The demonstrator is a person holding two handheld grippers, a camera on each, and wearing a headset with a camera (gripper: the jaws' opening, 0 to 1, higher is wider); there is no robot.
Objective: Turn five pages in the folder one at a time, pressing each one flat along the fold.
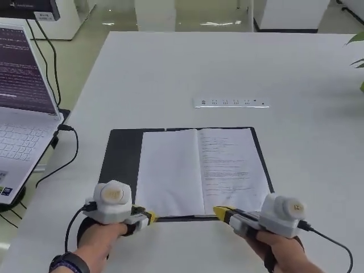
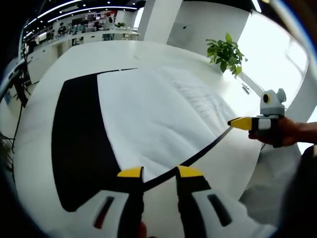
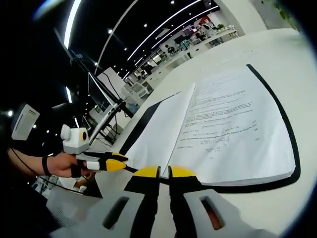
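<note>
**A:** Where's the work, and what are my claws doing?

**B:** The folder [image 1: 122, 159] lies open on the worktop [image 1: 227, 62] right in front of you, with a blank leaf [image 1: 170, 170] on the left and the printed page [image 1: 233, 165] on the right. Your left claw [image 1: 149, 216] is parted a little and holds nothing, at the folder's near edge. Your right claw [image 1: 222, 212] is all but closed and also empty. It sits by the printed page's bottom edge, near the fold [image 1: 199, 170]. I can't tell whether it touches the paper.

**A:** How do I turn it cleanly?

**B:** I'd open the right claw slightly and pick up just the top sheet at a lower corner. Carry it over in an arc, and steady the left side so nothing springs back. Then run a closed tip along the fold from bottom to top. Go lightly, because thin paper creases easily.
</note>
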